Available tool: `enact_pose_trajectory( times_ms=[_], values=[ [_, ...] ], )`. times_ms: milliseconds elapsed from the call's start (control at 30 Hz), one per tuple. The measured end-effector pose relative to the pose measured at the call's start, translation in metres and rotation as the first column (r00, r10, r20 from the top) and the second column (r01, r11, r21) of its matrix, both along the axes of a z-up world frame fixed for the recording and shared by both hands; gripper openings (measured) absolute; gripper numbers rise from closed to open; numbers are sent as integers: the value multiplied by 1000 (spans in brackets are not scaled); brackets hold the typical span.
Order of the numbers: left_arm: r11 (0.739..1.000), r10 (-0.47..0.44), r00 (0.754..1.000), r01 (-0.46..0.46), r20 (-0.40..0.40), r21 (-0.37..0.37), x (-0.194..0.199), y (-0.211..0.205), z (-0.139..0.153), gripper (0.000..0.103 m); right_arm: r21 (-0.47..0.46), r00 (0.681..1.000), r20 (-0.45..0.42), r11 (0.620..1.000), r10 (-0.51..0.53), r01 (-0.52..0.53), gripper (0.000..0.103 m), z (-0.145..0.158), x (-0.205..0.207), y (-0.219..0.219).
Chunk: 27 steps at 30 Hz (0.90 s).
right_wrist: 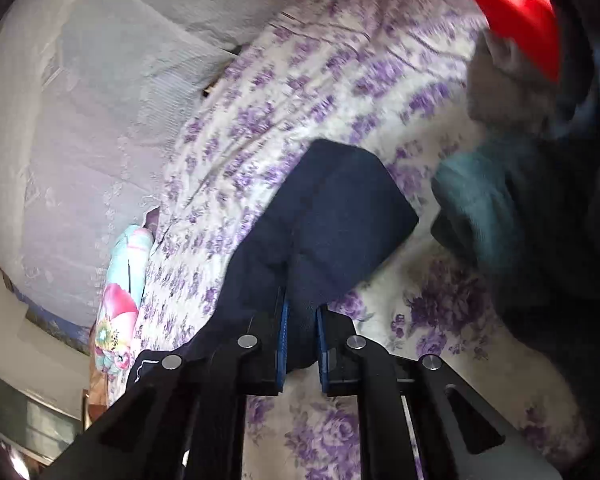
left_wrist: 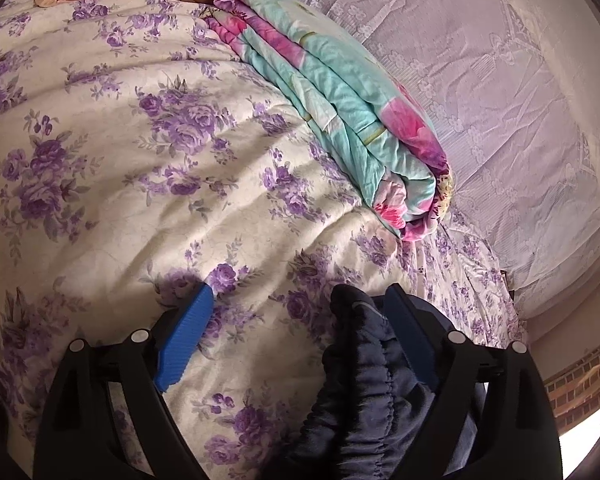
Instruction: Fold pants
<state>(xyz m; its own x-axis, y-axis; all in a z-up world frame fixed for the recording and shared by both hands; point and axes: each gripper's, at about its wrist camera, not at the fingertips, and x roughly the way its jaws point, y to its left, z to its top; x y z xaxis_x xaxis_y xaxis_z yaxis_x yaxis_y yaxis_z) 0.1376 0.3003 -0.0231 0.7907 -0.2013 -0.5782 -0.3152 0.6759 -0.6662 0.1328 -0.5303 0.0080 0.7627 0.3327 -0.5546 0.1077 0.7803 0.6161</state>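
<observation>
Pants (right_wrist: 328, 216), dark navy with a gathered elastic waist, hang over a bed (left_wrist: 100, 160) covered in a cream sheet with purple roses. The right gripper (right_wrist: 300, 344) pinches a fold of them between narrow blue pads, while the left gripper (left_wrist: 300, 320) stands wide, the waistband bunched against one finger. A folded teal-and-pink quilt (left_wrist: 340, 100) lies near the lace-draped wall (left_wrist: 500, 100).
</observation>
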Motion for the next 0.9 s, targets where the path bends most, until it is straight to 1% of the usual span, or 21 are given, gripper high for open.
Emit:
enact_pose_trajectory(
  times_ms=[33, 67, 100, 133, 167, 200, 233, 300, 367, 400, 433, 500, 567, 633, 700, 733, 767, 800, 833, 867, 900],
  values=[
    [1000, 0, 1000, 0, -1, 2, 0, 0, 0, 85, -43, 1000, 3, 999, 16, -16, 12, 10, -9, 3],
    [1000, 0, 1000, 0, -3, 5, 1, 0, 0, 85, -75, 999, -23, 997, 29, -31, 12, 15, -18, 5],
    [1000, -1, 1000, 1, -7, 9, 2, -1, 0, 85, -103, 996, -72, 993, 45, -52, 12, 14, -24, 6],
    [1000, -2, 1000, 2, -10, 13, 2, -1, 0, 85, -137, 987, -141, 986, 74, -93, 15, 8, -28, 8],
    [1000, -4, 1000, 4, -14, 17, 3, -2, 1, 85, -182, 968, -231, 973, 99, -143, 22, -1, -30, 10],
    [1000, -6, 1000, 6, -17, 22, 3, -3, 1, 86, -222, 945, -317, 962, 80, -156, 36, -13, -35, 8],
    [1000, -9, 1000, 10, -22, 30, 4, -4, 1, 86, -231, 937, -346, 964, 47, -133, 42, -19, -43, 2],
    [999, -17, 999, 18, -29, 42, 5, -6, 2, 87, -176, 956, -290, 979, 50, -105, 42, -15, -60, -8],
    [998, -20, 999, 22, -33, 52, 6, -7, 3, 87, -153, 982, -183, 986, 37, -65, 42, 3, -70, -16],
    [998, -20, 999, 22, -33, 55, 5, -8, 4, 87, -154, 990, -137, 986, 34, -56, 42, 12, -70, -18],
    [998, -23, 999, 25, -28, 58, 4, -9, 5, 87, -158, 993, -111, 986, 37, -55, 42, 19, -64, -19],
    [997, -42, 999, 43, -12, 61, 4, -13, 8, 87, -145, 995, -82, 987, 57, -68, 42, 26, -44, -19],
    [995, -72, 997, 72, 0, 75, 6, -18, 12, 87, -131, 994, -84, 988, 75, -86, 42, 23, -17, -18],
    [990, -104, 995, 103, 3, 96, 9, -24, 14, 87, -149, 991, -109, 984, 81, -96, 42, 17, 16, -15],
    [986, -132, 991, 132, -4, 97, 12, -28, 13, 87, -180, 986, -156, 980, 53, -82, 45, 7, 44, -18],
    [986, -140, 990, 140, -12, 92, 15, -28, 12, 87, -173, 984, -177, 983, 34, -66, 46, 3, 56, -17],
    [986, -143, 989, 145, -22, 84, 16, -28, 10, 87, -150, 980, -199, 987, 27, -57, 46, -6, 63, -21],
    [986, -146, 989, 148, -29, 75, 18, -27, 9, 87, -131, 972, -231, 989, 35, -66, 49, -13, 69, -24],
    [986, -150, 988, 153, -36, 65, 20, -26, 8, 87, -130, 966, -257, 989, 40, -76, 50, -20, 74, -23],
    [986, -155, 987, 158, -43, 60, 21, -26, 7, 87, -145, 966, -257, 986, 38, -77, 51, -22, 75, -21],
    [984, -162, 986, 165, -50, 61, 23, -27, 7, 87, -166, 969, -244, 983, 40, -82, 55, -20, 75, -19]
  ],
)
